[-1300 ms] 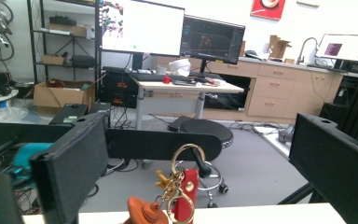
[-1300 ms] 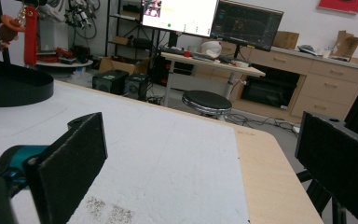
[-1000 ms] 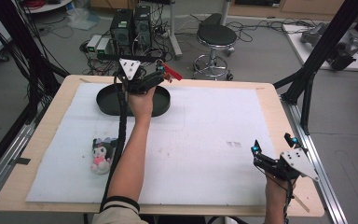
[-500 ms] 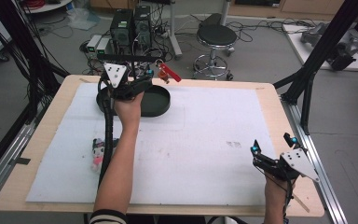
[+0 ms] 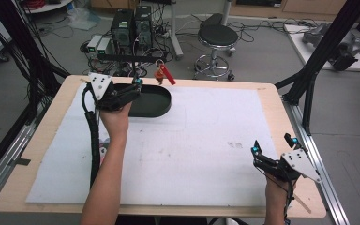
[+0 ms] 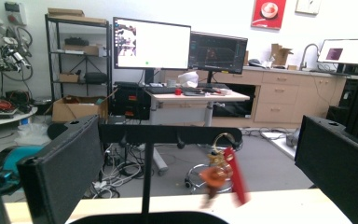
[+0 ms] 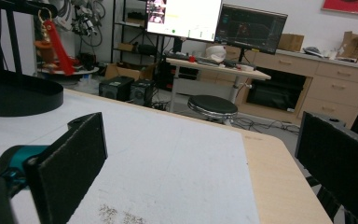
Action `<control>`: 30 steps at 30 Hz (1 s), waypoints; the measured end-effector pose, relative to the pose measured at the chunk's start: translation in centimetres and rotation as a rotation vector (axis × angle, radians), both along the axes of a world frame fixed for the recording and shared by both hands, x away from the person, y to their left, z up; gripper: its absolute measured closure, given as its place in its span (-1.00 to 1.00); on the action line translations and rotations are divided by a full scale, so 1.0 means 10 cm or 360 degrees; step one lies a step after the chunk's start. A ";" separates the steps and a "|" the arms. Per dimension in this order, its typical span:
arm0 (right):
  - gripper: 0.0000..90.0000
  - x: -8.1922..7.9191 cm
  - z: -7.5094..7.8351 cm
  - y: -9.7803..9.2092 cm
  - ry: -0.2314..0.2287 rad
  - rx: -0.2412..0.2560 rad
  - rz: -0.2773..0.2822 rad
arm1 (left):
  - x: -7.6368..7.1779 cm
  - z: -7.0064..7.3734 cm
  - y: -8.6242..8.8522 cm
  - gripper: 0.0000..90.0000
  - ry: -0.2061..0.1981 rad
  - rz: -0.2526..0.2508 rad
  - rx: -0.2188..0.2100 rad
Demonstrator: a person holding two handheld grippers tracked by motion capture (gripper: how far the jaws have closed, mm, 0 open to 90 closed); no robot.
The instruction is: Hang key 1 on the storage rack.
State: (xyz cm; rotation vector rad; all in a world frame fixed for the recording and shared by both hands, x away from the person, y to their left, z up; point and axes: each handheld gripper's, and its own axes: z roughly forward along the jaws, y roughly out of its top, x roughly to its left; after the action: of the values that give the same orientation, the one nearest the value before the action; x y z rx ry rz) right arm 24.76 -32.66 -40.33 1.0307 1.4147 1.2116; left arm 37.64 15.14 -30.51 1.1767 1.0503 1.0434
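A red key tag with a ring hangs from a hook on a black bar stand at the table's far edge, above the back of a black oval tray. In the left gripper view the key tag looks blurred and dangles under the bar, beyond the jaws. My left gripper is held over the tray's left end, open and empty, pointing at the stand. My right gripper rests open and empty near the front right corner.
A white sheet covers most of the wooden table. A small plush toy lies at the left, mostly behind the left forearm. Beyond the table stand a stool and computer boxes on the floor.
My left gripper has drawn back from the key tag, moving left and toward the person. The tag stays hanging on the hook, blurred. The right gripper has not moved.
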 end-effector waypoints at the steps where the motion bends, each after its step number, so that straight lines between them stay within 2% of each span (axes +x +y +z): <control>1: -0.97 0.00 0.00 0.00 -0.0003 -0.0003 -0.0003 | -0.02 0.00 0.02 -0.96 0.0004 0.0000 0.0000; 9: -0.97 0.00 0.00 0.02 0.0001 -0.0001 0.0002 | -0.16 -0.01 0.17 -0.96 0.0004 -0.0012 0.0000; 22: -0.97 0.01 0.01 0.07 0.0004 -0.0009 0.0023 | -0.39 -0.07 0.33 -0.96 0.0057 -0.0033 0.0036; 30: -0.97 -0.01 0.03 0.06 -0.0009 0.0013 0.0015 | -0.54 -0.06 0.47 -0.96 0.0072 -0.0041 0.0028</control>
State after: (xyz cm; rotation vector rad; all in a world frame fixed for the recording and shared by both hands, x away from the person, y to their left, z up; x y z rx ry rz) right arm 24.66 -32.09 -40.06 1.0262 1.4129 1.2271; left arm 32.19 19.84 -31.14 1.2301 1.0606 1.0113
